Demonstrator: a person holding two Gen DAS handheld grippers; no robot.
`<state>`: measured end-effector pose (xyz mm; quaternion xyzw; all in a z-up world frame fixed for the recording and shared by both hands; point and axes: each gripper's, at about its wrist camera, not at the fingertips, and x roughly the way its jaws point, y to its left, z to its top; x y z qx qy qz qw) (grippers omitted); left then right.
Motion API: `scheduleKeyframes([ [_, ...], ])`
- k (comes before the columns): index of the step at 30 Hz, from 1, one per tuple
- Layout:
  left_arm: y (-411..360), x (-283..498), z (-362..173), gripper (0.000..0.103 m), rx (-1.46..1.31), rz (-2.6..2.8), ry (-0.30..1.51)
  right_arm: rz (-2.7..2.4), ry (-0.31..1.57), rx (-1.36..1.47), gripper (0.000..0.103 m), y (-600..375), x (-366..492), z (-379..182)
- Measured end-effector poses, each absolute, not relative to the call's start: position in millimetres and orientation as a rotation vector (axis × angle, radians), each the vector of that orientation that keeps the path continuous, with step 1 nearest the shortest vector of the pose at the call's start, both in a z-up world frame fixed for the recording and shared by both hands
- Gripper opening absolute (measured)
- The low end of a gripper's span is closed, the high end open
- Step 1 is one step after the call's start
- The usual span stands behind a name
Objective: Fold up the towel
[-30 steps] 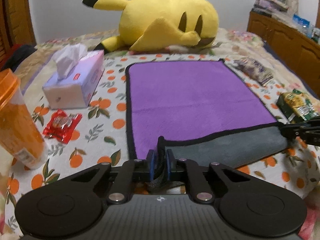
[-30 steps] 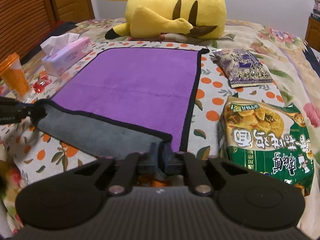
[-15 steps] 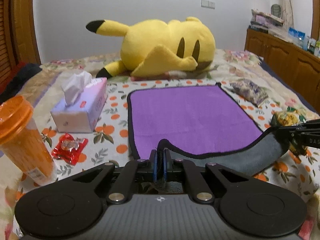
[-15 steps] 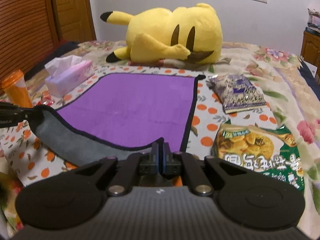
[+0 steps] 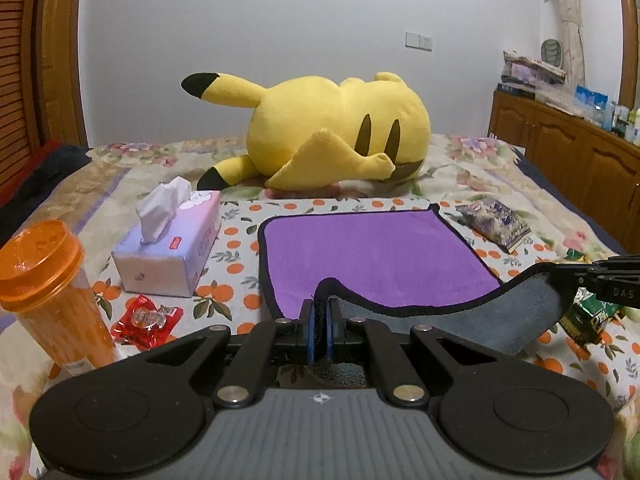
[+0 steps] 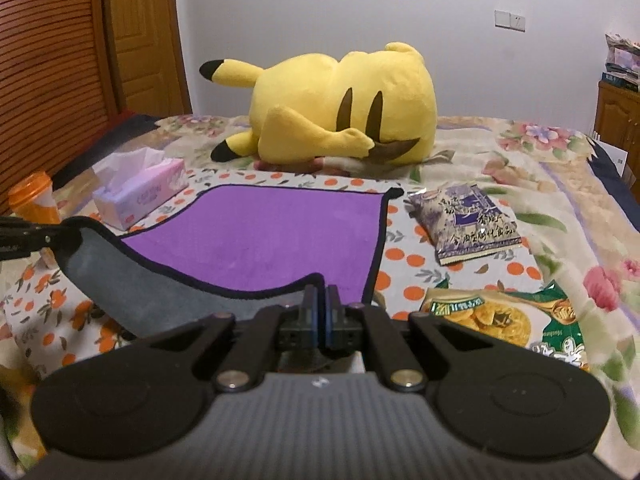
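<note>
Left wrist view: my left tongs [image 5: 319, 330] and right tongs [image 6: 320, 320] each pinch a near corner of the towel [image 5: 376, 256] on the bed [image 6: 520, 184], edge lifted. First fold; next, carry corners to far edge.

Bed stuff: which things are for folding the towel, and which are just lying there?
For folding: towel, left gripper, right gripper.

Just lying there: plush, tissue box, orange cup, red candy, purple packet, green packet.

Dim indoor light, fisheye-warped edges
</note>
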<state>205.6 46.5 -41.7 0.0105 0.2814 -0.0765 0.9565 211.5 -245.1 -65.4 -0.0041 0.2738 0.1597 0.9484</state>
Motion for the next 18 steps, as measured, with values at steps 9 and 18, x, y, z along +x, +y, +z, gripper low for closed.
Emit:
scheduleKeyframes([
  [9,48.7,210.7,-38.5,0.006,0.012,-0.152,0.550,0.320,0.535,-0.013,0.004,-249.3,220.7,-67.1],
  [18,50.2,225.3,-45.3,0.006,0.020,-0.147,0.559,0.324,0.540,-0.065,0.004,-244.1,234.8,-74.5],
])
